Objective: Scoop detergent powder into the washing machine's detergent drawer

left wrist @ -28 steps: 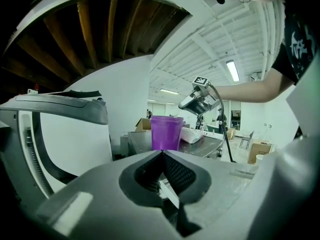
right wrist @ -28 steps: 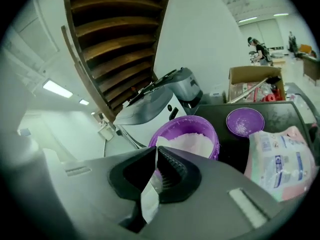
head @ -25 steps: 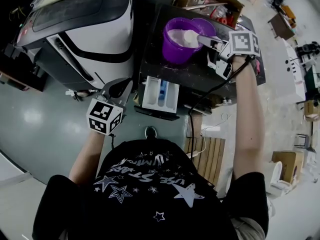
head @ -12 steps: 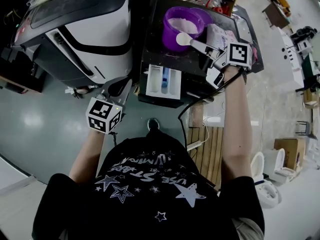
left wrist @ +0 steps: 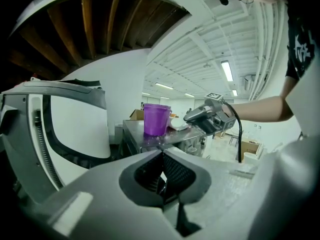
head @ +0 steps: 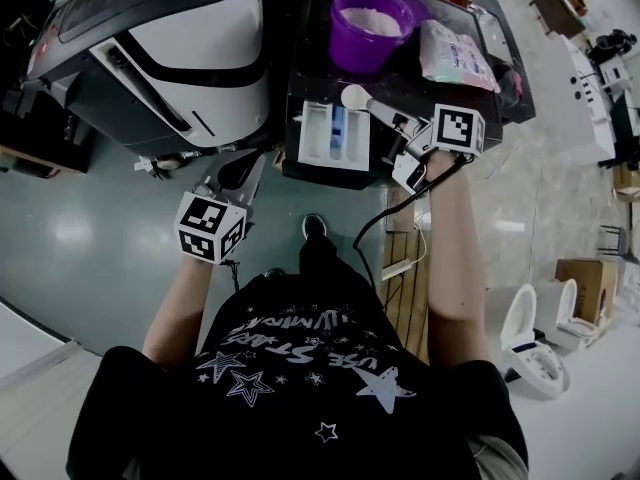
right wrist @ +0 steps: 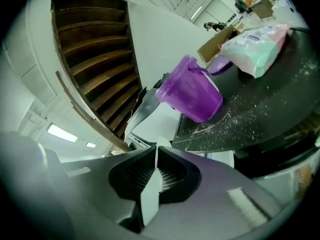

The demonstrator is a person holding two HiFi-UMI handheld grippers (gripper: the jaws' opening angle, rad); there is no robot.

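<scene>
Right gripper (head: 396, 121) out over front edge of dark machine top (head: 310, 58), jaws clenched on flat handle of white scoop (head: 355, 97). Scoop bowl poised above far right corner of open detergent drawer (head: 318, 138); load in bowl impossible to tell from bowl itself. Drawer pulled out toward the person, white, with a blue insert down the middle. Purple tub (head: 368, 30) upright further back on same top, detergent powder (head: 372, 18) white inside. Detergent bag (head: 455, 56) lying flat just right of tub. From right gripper view: handle pinched edge-on between closed jaws of right gripper (right wrist: 156, 151), purple tub (right wrist: 192, 94) beyond, bag (right wrist: 255, 46) behind it, spilled powder (right wrist: 245, 119) scattered over dark surface. Left gripper (head: 228, 180) low and well apart from drawer, near front of white washing machine (head: 170, 48). From left gripper view: jaws of left gripper (left wrist: 162, 156) pressed together, nothing between them, purple tub (left wrist: 156, 119) and right gripper (left wrist: 210, 118) ahead.
</scene>
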